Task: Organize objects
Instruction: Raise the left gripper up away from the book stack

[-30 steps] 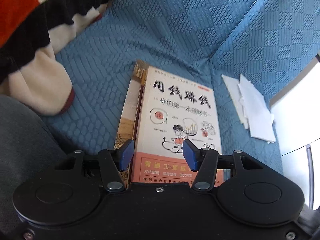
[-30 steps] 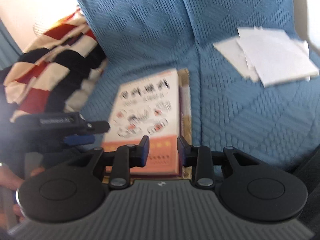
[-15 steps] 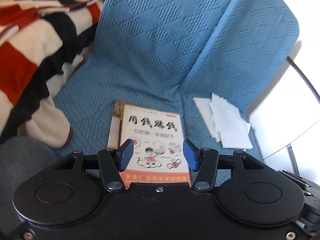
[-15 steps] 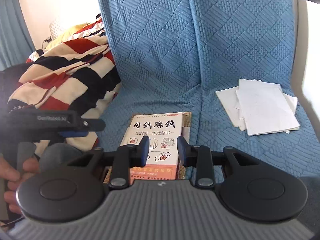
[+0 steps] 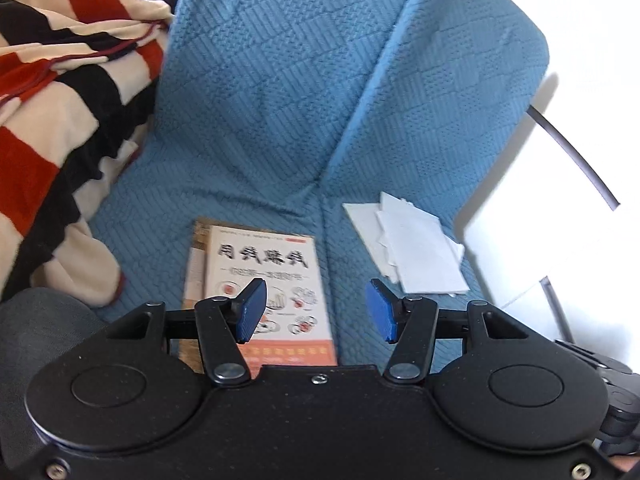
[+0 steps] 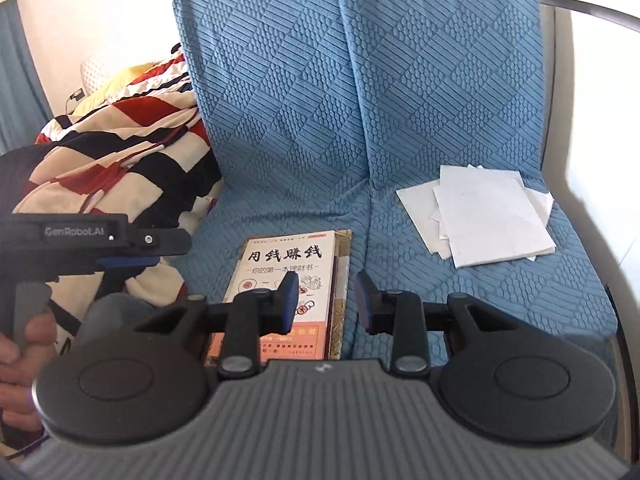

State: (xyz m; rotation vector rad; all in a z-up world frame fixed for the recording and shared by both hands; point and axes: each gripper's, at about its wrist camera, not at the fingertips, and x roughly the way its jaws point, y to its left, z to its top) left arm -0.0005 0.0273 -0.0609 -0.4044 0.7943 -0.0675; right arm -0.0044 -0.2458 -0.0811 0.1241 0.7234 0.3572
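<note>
A white and orange book (image 5: 266, 276) (image 6: 288, 280) lies flat on top of a second, brown-edged book (image 6: 340, 284) on the blue sofa seat (image 5: 224, 188). Several white paper sheets (image 5: 412, 256) (image 6: 488, 216) lie on the seat to the right of the books. My left gripper (image 5: 316, 312) hovers above the books, open, with nothing between its blue pads. My right gripper (image 6: 327, 302) also hangs above the books, open with a narrower gap and empty. In the right wrist view the left gripper (image 6: 132, 256) shows at the left, with a hand (image 6: 20, 352) on its handle.
A red, black and cream striped blanket (image 5: 60, 92) (image 6: 120, 152) is heaped on the left of the sofa. The blue quilted backrest (image 6: 360, 72) rises behind. A white surface (image 5: 540, 208) and a dark curved bar (image 5: 576, 152) border the right side.
Both grippers have risen and pulled back from the books, so the books look smaller and more of the backrest and blanket shows. Nothing was taken hold of.
</note>
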